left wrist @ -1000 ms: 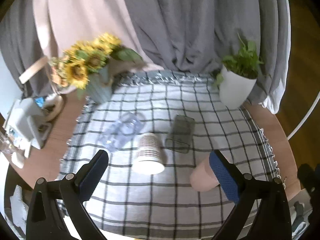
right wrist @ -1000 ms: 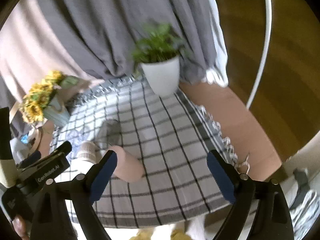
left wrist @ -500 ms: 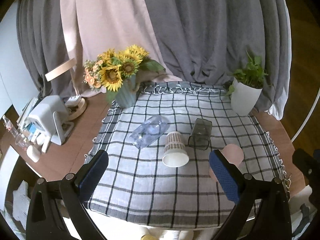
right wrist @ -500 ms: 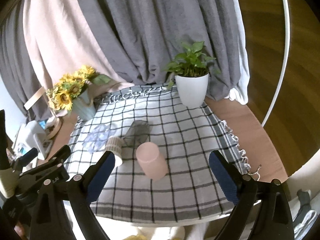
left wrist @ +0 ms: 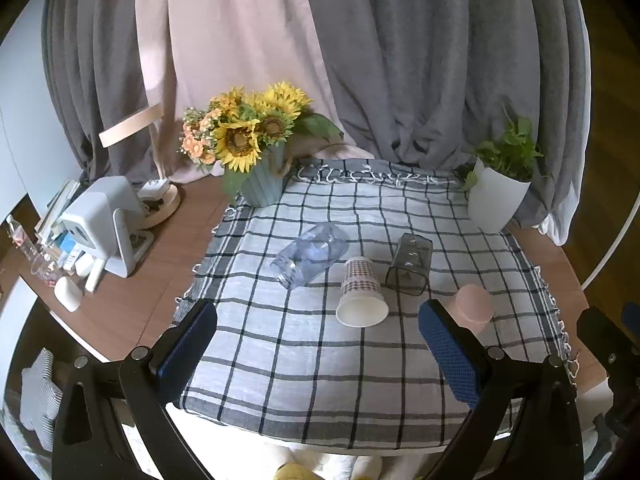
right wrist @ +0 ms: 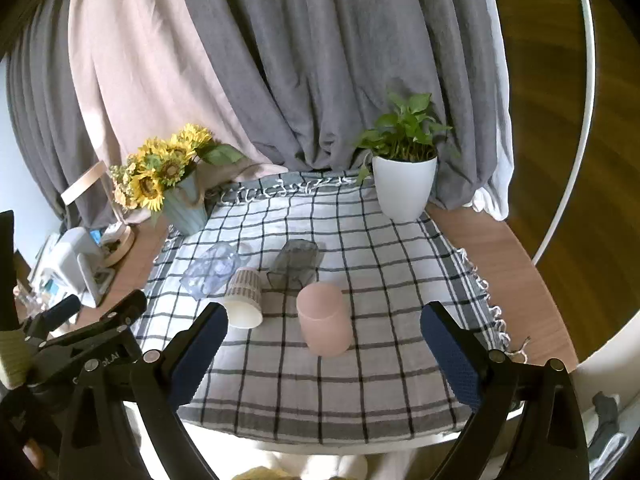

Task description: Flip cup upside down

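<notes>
Cups number four (three lying, pink cup [right wrist: 323, 319] standing); both grippers' jaws gape empty.

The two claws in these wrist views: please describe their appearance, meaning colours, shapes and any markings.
Both look alike. The left claw and the right claw each have two black angular fingers with silver screws, tipped with textured blue pads. In the right wrist view, the left claw's black body carries white lettering, too partial to read. No cables or sleeves are clearly visible.
</notes>
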`<action>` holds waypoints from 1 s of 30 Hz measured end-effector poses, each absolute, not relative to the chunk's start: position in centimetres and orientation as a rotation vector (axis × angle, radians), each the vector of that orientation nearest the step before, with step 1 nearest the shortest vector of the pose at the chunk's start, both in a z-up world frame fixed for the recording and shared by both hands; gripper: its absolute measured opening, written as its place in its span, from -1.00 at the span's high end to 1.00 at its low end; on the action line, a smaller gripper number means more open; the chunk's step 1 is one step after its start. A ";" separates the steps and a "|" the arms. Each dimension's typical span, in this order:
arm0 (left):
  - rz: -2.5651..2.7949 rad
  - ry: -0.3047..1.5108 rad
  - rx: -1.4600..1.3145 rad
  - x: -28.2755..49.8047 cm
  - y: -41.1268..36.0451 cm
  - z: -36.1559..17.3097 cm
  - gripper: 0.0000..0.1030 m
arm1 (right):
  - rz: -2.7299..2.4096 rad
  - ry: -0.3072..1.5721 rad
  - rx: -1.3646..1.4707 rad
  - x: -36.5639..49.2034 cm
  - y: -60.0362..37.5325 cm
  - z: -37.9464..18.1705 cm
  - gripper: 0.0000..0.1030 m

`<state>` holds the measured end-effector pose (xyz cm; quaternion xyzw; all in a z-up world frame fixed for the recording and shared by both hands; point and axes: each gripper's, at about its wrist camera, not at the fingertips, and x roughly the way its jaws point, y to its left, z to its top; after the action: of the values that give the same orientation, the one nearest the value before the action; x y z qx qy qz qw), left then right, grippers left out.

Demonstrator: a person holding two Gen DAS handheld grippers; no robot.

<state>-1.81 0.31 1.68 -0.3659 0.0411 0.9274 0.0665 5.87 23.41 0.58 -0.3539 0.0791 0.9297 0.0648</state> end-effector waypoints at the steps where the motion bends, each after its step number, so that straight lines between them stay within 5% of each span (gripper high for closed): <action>1: 2.796 0.124 -1.104 -1.8 0.3 1.6 -0.99 | 2.805 0.241 -1.072 5.8 23.4 0.5 -0.89; 30: 2.790 0.150 -1.090 -2.0 1.1 1.8 -0.99 | 2.802 0.252 -1.088 5.7 23.6 0.1 -0.89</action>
<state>-2.00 1.05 1.81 -0.3625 0.0498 0.9280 0.0710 5.74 23.61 0.07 -0.3600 0.0834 0.9271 0.0626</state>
